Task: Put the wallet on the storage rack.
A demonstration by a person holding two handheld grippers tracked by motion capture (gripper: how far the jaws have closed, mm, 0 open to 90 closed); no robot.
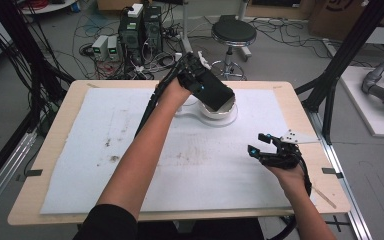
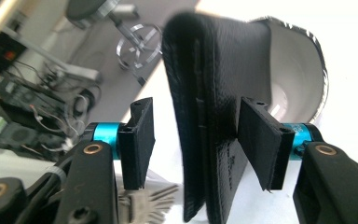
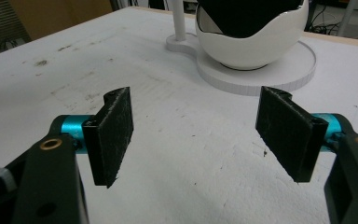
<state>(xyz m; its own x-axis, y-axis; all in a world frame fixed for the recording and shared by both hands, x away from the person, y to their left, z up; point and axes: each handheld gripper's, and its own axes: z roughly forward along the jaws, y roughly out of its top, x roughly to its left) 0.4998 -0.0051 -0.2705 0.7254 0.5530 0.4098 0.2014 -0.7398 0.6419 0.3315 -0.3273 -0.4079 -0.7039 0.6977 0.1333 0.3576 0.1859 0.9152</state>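
Left gripper (image 2: pixel 196 140) stood parted around a black, grainy leather wallet (image 2: pixel 214 93), unbranded, resting in the white bowl (image 3: pixel 251 44) at the counter's (image 1: pixel 55 150) far middle; right gripper (image 3: pixel 200 135) gaped empty.

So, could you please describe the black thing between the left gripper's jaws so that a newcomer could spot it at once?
On the white mat, toward its far edge, a white bowl sits on a round white base. The black wallet stands in that bowl, between the open pads of the left gripper. It is flat, folded, grainy and black.
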